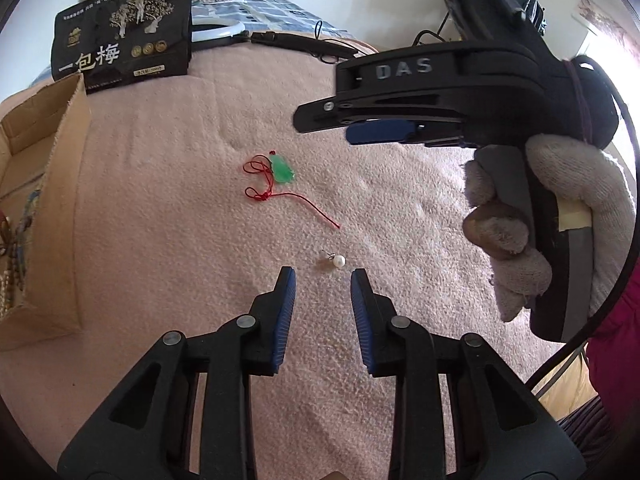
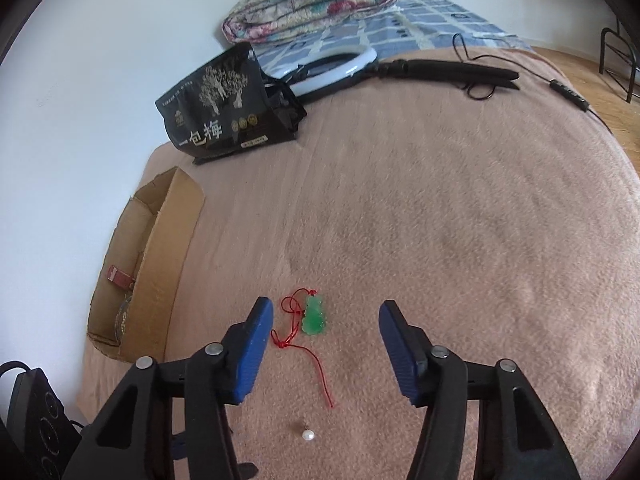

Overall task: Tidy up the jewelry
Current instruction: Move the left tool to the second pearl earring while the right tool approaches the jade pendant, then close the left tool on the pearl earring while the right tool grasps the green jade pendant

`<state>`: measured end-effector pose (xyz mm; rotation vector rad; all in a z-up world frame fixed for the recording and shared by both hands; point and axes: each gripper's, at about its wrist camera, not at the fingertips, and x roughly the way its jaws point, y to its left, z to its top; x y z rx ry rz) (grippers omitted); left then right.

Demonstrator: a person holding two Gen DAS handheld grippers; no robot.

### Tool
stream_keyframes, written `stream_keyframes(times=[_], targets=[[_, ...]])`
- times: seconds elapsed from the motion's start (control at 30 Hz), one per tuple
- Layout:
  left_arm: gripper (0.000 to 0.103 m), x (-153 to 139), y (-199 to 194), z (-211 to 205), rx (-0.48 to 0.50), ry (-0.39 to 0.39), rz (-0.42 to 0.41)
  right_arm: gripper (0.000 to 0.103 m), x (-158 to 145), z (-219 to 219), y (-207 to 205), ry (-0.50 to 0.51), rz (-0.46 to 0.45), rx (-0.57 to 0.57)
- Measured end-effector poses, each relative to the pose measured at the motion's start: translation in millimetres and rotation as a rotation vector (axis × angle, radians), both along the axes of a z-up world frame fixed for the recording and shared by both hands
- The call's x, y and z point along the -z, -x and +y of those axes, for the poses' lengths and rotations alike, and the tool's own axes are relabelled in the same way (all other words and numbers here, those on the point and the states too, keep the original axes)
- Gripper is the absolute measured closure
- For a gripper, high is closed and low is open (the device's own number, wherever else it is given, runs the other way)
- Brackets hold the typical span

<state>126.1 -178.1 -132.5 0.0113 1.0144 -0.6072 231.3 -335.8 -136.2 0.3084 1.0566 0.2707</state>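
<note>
While both claws hung over it, the bed (image 2: 440, 200) lay under a pink-brown blanket (image 1: 180, 220), with folded quilts (image 2: 312, 0) stacked at its far end. An open cardboard box (image 2: 160, 264) sat along the blanket's left edge, with what looked like beads and a small red thing inside. Beyond it stood a black snack bag (image 2: 228, 108), and behind that lay a white ring light (image 2: 340, 66) on its black arm.

The right claw (image 2: 326, 344) was open wide and empty, its blue pads either side of a green pendant (image 2: 314, 316) that lay flat on the blanket, a red cord (image 2: 296, 340) looped beside it and trailing toward the camera. From the left wrist view this claw hovered above and right of the pendant, held in a gloved hand (image 1: 540, 220).

The left claw (image 1: 323, 280) was also open and empty, its tips near a pearl earring (image 1: 338, 261) lying just ahead of them, close to the loose cord end.

Judging from this, the step in hand was approach: two pieces remained loose, neither yet gripped. The next move probably called for lowering each claw until the pads bracketed its piece at blanket level. The pearl was tiny and round, so it could roll or sink into the pile. The pendant's cord might drag or snag on the way to the box.
</note>
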Motion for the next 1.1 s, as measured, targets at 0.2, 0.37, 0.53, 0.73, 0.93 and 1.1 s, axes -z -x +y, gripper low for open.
stream_keyframes(times=[0.2,0.37,0.53,0.73,0.93,1.1], targets=[[0.076,8,-3,-10,0.016,-0.008,0.008,0.059,17,11,-11,-0.007,0.037,-0.028],[0.078,14,-8,-16,0.019,-0.012,0.016,0.064,21,15,-16,-0.006,0.042,-0.035],[0.080,19,-17,-23,0.026,-0.016,0.019,0.067,26,13,-21,-0.012,0.051,-0.024],[0.084,26,-19,-29,0.027,-0.032,0.022,0.068,32,16,-25,-0.008,0.060,-0.029],[0.096,30,-21,-29,0.018,-0.060,0.007,0.070,34,24,-29,-0.008,0.059,-0.046],[0.097,31,-19,-26,0.013,-0.066,-0.002,0.071,38,31,-32,0.019,0.065,-0.068]])
